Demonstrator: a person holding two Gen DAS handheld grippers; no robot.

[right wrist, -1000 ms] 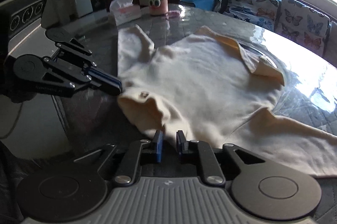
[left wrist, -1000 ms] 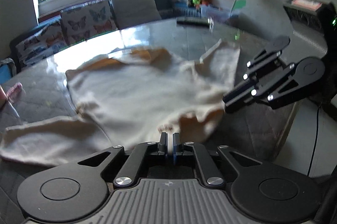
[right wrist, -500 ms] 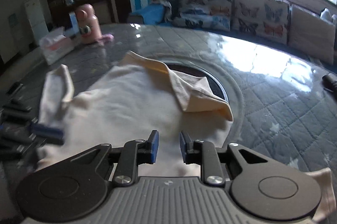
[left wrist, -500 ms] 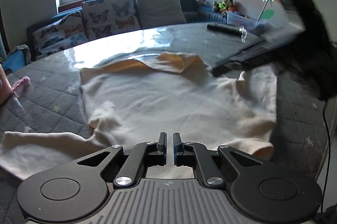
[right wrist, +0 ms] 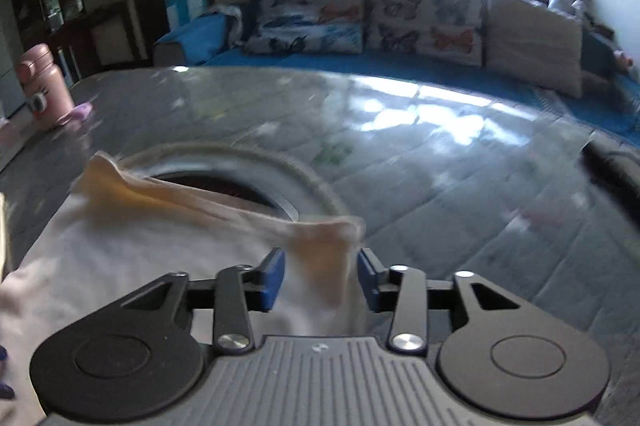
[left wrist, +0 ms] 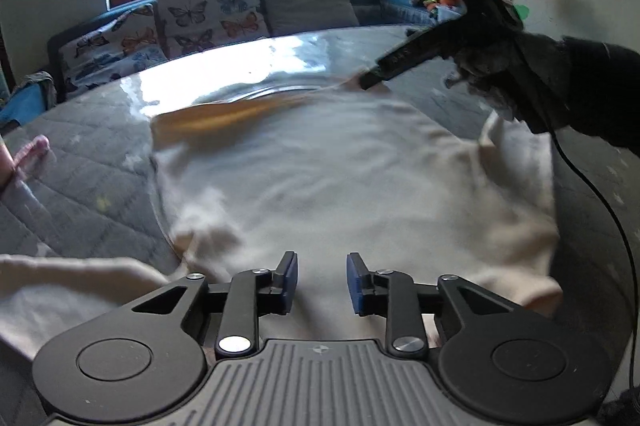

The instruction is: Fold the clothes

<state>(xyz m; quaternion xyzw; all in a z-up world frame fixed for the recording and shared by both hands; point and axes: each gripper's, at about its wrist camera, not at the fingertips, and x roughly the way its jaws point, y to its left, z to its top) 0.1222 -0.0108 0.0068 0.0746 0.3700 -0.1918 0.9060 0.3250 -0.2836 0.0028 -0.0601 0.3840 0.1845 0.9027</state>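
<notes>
A cream long-sleeved shirt (left wrist: 340, 177) lies spread on the round grey quilted table (left wrist: 80, 177), one sleeve trailing off to the left. My left gripper (left wrist: 322, 282) is open and empty, over the shirt's near hem. My right gripper (right wrist: 320, 278) is open, and the shirt's far folded corner (right wrist: 320, 246) lies between its blue pads, ungripped. In the left wrist view the right gripper (left wrist: 372, 79) reaches down to the shirt's far edge at upper right.
A dark round inset (right wrist: 240, 189) sits in the table's middle, partly under the shirt. A pink bottle (right wrist: 44, 85) stands at the far left edge. A sofa with butterfly cushions (right wrist: 400, 17) runs behind the table. A black cable (left wrist: 600, 209) hangs at right.
Both grippers have opened. My right gripper has moved across the shirt to its far corner. The shirt's hem has been let go and lies flatter.
</notes>
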